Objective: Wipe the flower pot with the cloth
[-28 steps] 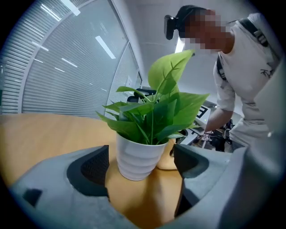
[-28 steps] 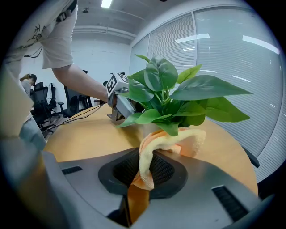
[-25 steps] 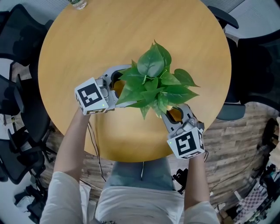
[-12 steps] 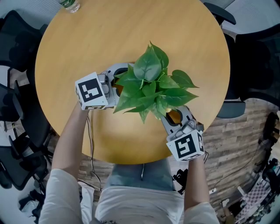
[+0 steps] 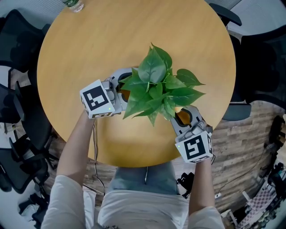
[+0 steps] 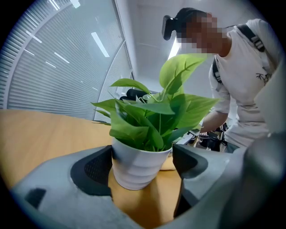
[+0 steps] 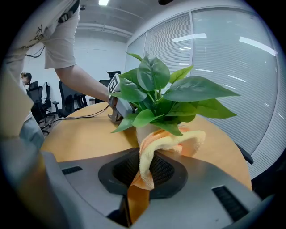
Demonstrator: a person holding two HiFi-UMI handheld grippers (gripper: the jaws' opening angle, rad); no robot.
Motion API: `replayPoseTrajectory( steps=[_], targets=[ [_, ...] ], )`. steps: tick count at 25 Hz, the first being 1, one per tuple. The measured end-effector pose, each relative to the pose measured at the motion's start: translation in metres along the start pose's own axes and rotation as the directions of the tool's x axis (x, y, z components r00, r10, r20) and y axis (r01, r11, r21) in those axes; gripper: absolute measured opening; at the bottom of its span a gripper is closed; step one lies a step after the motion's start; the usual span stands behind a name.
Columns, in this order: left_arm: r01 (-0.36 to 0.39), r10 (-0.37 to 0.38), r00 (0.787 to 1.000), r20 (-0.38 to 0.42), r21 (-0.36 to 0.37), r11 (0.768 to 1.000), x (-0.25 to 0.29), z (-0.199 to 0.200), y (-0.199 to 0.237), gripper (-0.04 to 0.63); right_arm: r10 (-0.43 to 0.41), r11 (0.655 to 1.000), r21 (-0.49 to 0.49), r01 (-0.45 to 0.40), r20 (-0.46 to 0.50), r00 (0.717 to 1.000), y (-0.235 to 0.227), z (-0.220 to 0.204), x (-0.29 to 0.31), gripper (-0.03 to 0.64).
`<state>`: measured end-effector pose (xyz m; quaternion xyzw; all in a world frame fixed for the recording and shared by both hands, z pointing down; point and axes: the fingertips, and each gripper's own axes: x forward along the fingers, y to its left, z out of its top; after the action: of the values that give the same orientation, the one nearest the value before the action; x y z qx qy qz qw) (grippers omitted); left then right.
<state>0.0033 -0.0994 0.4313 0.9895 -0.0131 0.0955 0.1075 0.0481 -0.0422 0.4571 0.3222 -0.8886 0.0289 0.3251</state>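
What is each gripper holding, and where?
The left gripper clamps the white flower pot by its sides near the rim; right gripper pinches the orange cloth at one bunched end.

I count one round table [image 5: 80,44], one flower pot [image 6: 138,167] holding one plant [image 5: 156,87], one cloth [image 7: 154,145], and two grippers: the left gripper [image 5: 121,86] and the right gripper [image 5: 184,117]. One bottle [image 5: 71,4] shows at the table's edge. The dark chairs [image 5: 20,38] look like four, though shadow blurs them.

Leaves [image 5: 156,87] overhang pot [image 6: 138,167]; far tabletop [image 5: 111,36] seemingly open.
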Motion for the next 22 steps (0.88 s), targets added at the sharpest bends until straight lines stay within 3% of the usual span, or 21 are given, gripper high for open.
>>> replayPoseTrajectory(
  steps=[5,9,15,22],
  targets=[
    [-0.083,0.083,0.996,0.014,-0.021,0.996,0.002,0.000,-0.001,0.433,-0.037,0.999,-0.013,0.037,-0.016,0.999,-0.015,-0.001,-0.003,0.052],
    [-0.188,0.189,0.982,0.027,-0.055,0.981,0.000,0.000,-0.002,0.433,-0.036,0.999,-0.027,0.035,-0.018,0.999,-0.009,0.004,0.004,0.052],
    [-0.319,0.323,0.946,0.035,-0.092,0.943,0.004,-0.001,-0.002,0.433,-0.025,0.999,-0.029,0.024,-0.031,0.999,-0.005,0.002,0.004,0.052],
    [-0.450,0.458,0.889,0.024,-0.150,0.880,0.006,-0.002,-0.002,0.431,-0.021,0.999,-0.024,0.020,-0.012,1.000,-0.001,0.000,0.005,0.052]
  ],
)
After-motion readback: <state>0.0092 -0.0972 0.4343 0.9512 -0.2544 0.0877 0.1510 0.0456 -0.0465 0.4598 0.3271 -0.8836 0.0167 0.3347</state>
